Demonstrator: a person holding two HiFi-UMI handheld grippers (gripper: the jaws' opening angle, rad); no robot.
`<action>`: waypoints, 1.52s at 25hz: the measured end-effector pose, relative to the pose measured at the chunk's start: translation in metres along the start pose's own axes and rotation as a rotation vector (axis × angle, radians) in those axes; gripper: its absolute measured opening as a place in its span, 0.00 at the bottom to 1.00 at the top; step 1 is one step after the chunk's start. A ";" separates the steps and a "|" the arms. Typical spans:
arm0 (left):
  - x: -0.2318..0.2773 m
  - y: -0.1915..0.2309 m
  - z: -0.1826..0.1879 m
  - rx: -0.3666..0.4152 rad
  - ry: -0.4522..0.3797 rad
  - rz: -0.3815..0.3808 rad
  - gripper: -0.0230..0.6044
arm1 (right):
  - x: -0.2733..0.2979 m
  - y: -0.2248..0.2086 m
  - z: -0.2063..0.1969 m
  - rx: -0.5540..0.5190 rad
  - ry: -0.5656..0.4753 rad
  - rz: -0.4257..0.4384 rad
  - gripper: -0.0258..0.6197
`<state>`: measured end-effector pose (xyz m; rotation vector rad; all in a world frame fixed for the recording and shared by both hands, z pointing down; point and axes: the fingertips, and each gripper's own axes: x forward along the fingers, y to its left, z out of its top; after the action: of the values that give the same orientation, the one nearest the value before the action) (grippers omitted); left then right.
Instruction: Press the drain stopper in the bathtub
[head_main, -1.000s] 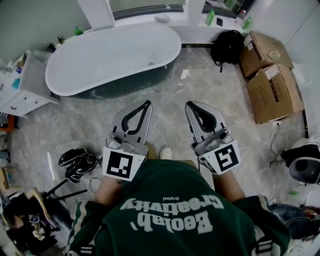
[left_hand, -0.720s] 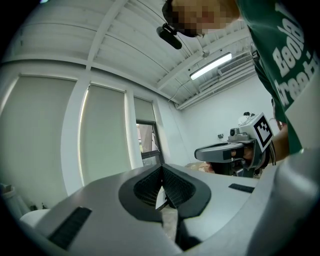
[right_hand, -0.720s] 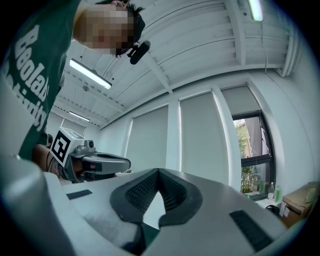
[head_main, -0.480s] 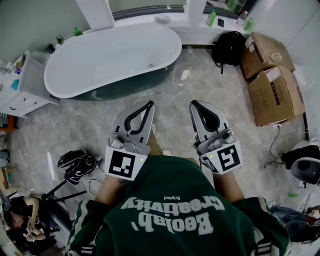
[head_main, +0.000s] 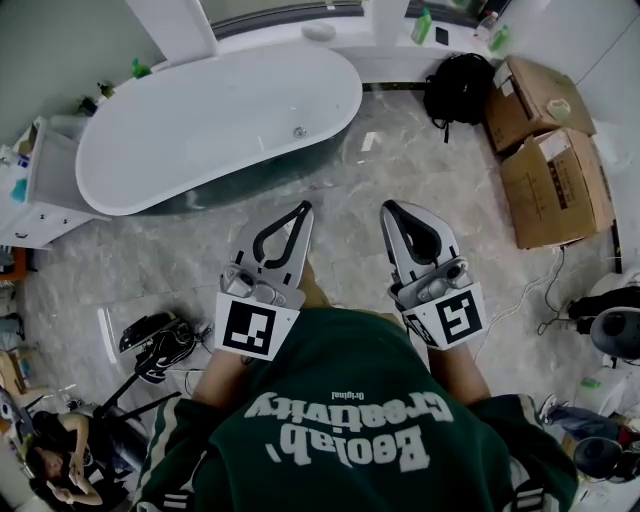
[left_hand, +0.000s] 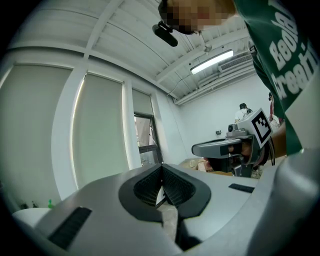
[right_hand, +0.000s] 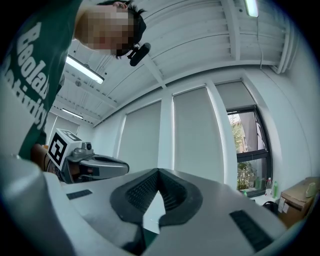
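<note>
STATE: left claw (head_main: 303, 207) and right claw (head_main: 388, 207) both pressed together, empty | TARGET: drain stopper (head_main: 298, 131) inside bathtub (head_main: 200, 110), toward one end | RELATION: both claws outside bathtub's near rim; drain stopper straight ahead of left claw, the nearer one.

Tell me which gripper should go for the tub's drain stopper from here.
Left, narrowly. Both grippers are shut, empty and short of the bathtub, but the drain stopper lies almost straight ahead of the left gripper; the right gripper sits further to the side.
</note>
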<state>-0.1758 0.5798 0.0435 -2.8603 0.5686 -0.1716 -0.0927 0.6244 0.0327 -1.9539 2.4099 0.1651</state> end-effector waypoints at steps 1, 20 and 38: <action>0.006 0.005 -0.002 0.000 0.001 -0.006 0.04 | 0.008 -0.005 -0.002 -0.001 0.004 -0.002 0.06; 0.159 0.197 -0.016 -0.002 0.000 -0.070 0.04 | 0.215 -0.107 -0.014 0.022 0.061 -0.067 0.06; 0.268 0.327 -0.031 -0.011 -0.027 -0.161 0.04 | 0.360 -0.184 -0.019 0.000 0.069 -0.185 0.06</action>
<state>-0.0533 0.1745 0.0148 -2.9138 0.3348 -0.1554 0.0133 0.2349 0.0067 -2.2031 2.2502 0.0940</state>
